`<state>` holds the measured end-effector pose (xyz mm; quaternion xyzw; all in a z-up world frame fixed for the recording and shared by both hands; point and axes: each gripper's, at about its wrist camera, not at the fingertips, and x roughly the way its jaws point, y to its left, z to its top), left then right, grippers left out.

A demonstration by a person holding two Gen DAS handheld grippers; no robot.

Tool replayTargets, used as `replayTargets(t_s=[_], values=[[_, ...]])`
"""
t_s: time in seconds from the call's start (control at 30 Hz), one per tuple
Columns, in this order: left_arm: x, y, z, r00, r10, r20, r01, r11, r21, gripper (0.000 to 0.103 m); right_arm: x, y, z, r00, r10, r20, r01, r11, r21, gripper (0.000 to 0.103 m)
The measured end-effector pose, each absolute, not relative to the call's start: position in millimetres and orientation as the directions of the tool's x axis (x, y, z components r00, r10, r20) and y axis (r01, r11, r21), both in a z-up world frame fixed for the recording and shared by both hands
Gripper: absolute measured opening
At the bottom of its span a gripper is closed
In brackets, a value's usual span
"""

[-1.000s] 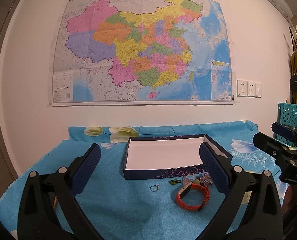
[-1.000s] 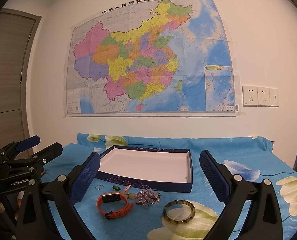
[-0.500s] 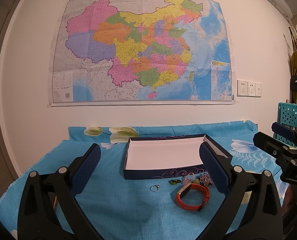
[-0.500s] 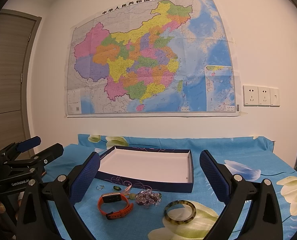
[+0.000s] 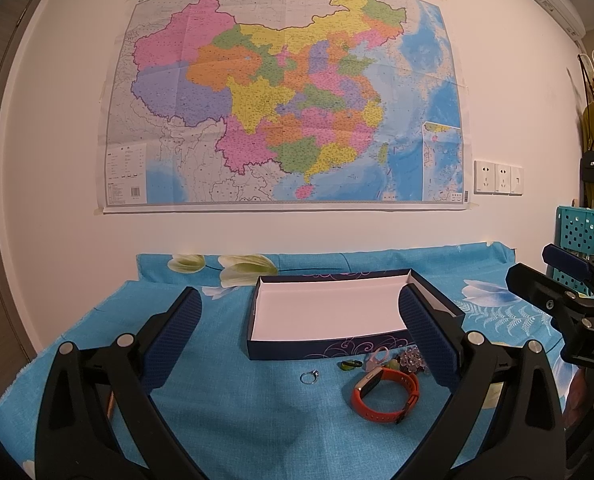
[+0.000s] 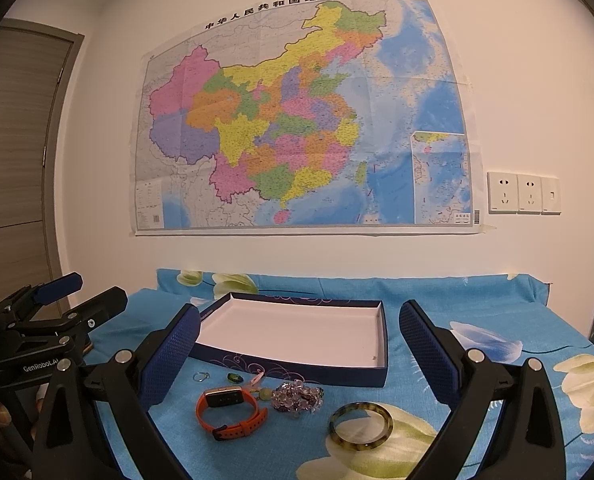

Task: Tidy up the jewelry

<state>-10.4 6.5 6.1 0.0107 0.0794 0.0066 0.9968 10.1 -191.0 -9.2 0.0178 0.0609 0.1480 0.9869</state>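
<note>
Both my left gripper (image 5: 299,332) and right gripper (image 6: 299,350) hang wide open, so I'd pinch the light, springy orange watch band (image 6: 231,408) across its strap.

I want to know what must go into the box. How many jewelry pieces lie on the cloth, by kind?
Rings: 2, silver ring and green ring
Watch: 1
Bead bracelet: 1
Bangle: 1
Pink charm: 1
Green bead: 1
Total: 7, none yet in the box.
</note>
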Motion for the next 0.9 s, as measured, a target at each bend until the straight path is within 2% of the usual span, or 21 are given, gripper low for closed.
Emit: replayTargets(t_s=[0.9], values=[[-11.2,5.7,8.0,0.986,0.014,-0.163,-0.010,1.000,0.022,0.097,11.1,-190.4,-11.6,0.946,0.301,-0.121,-0.294,0.953,0.066,0.096]])
